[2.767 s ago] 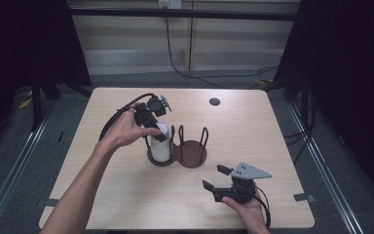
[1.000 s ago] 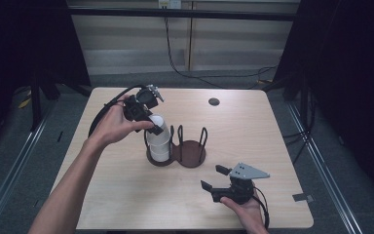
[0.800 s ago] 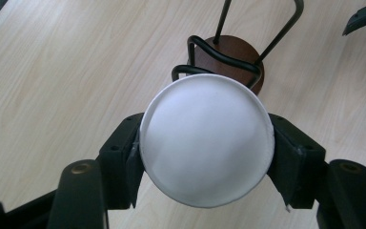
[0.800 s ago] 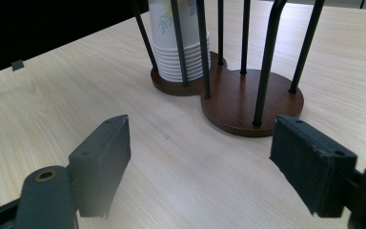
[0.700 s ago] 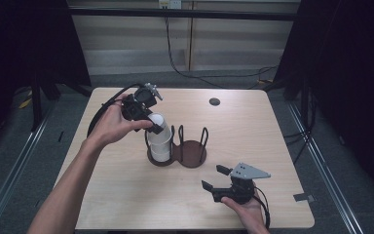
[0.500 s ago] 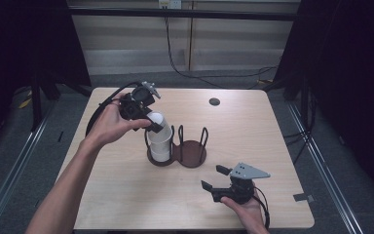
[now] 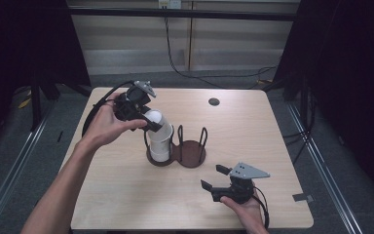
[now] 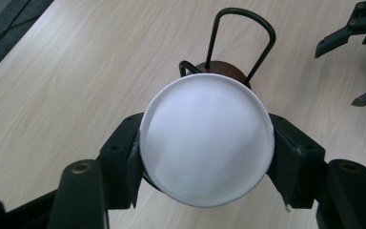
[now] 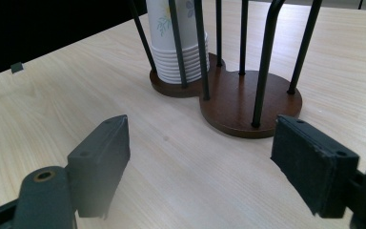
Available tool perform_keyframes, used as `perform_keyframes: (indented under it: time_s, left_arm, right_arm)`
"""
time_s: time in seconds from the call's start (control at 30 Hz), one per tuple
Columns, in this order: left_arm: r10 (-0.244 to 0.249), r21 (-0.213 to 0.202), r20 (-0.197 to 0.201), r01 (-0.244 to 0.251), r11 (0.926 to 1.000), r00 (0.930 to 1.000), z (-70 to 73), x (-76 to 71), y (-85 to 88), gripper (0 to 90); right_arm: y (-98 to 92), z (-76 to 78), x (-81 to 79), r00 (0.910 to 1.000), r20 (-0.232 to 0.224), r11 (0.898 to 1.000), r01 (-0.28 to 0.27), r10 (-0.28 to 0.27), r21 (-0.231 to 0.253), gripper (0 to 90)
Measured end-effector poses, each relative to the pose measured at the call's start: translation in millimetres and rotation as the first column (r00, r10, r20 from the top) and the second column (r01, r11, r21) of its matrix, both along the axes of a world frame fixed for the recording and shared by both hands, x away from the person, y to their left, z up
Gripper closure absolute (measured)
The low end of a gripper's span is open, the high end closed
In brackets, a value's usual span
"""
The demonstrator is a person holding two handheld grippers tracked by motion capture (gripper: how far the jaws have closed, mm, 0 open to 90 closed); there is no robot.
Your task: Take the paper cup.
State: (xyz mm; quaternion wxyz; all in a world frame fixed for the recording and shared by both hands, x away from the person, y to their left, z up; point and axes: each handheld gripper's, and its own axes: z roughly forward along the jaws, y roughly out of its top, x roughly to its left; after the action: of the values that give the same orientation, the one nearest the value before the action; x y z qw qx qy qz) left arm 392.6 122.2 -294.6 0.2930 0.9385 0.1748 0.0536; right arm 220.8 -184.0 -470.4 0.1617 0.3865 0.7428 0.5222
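The left gripper (image 7: 152, 123) grips a white paper cup (image 7: 157, 120) by its rim, one jaw on either side; in the left gripper view the cup (image 8: 206, 138) sits between the two pads (image 8: 134, 164) with its open mouth facing the camera. In the high view the cup is tilted and sits at the top of a stack of cups (image 7: 160, 144), which stands in the left ring of a dark wooden holder (image 7: 190, 155). Whether the held cup is nested in the stack or just clear of it cannot be told. The person's left hand (image 7: 104, 126) wraps the gripper body, and the cable loops back toward the table's left edge.

The holder has two round bases joined side by side, each fenced by thin black wire loops (image 9: 268, 57). The left base carries the stack (image 9: 176, 40), whose lower rims show as tight ridges and whose outer cup has a small leaf print; the right base (image 9: 240, 102) is bare. The holder stands near the middle of the table (image 7: 272, 141).

The right gripper (image 7: 214, 178) rests low near the table's front edge, toward the front right corner, held in the right hand (image 7: 246, 212). Its jaws stand wide apart with nothing between them and face the holder, well apart from it. In its own view its pads (image 9: 310, 164) frame the holder's bases.

A small dark disc (image 7: 214, 102) lies near the table's back edge, right of centre, well apart from everything else.
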Motion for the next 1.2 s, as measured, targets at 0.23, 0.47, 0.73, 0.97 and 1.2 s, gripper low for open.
perform_keyframes:
  time_s: [0.23, 0.47, 0.73, 0.97, 1.2]
  left_arm:
    - [0.0, -0.028, 0.012, 0.0, 0.9996, 0.9999, -1.9, -4.8, 7.3, 36.8]
    - [-0.017, -0.05, 0.015, 0.018, 0.9986, 0.9997, -2.8, -12.8, 13.4, 36.8]
    - [-0.029, -0.077, 0.012, 0.03, 0.9966, 0.9995, -9.1, -21.3, 18.5, 36.7]
    - [-0.03, -0.091, 0.042, 0.033, 0.9953, 0.9987, -9.7, -30.1, 16.7, 36.7]
    - [-0.049, -0.125, 0.047, 0.055, 0.9907, 0.9977, -8.0, -38.9, 19.7, 36.7]
  right_arm:
    - [-0.5, 0.8, -0.5, 1.0, 0.004, 1.0, 0.001, -0.002, 0.008, 17.9]
    - [0.4, 1.0, -0.2, 1.0, 0.004, 1.0, 0.004, -0.004, 0.011, 15.5]
    - [1.9, 1.6, 0.4, 0.9999, 0.011, 1.0, -0.001, 0.001, 0.01, 13.7]
    - [5.3, 2.0, 0.6, 0.9996, 0.018, 1.0, -0.022, 0.021, 0.006, 13.4]
    - [6.8, 4.5, 0.4, 0.9994, 0.022, 1.0, -0.028, 0.028, 0.008, 13.6]
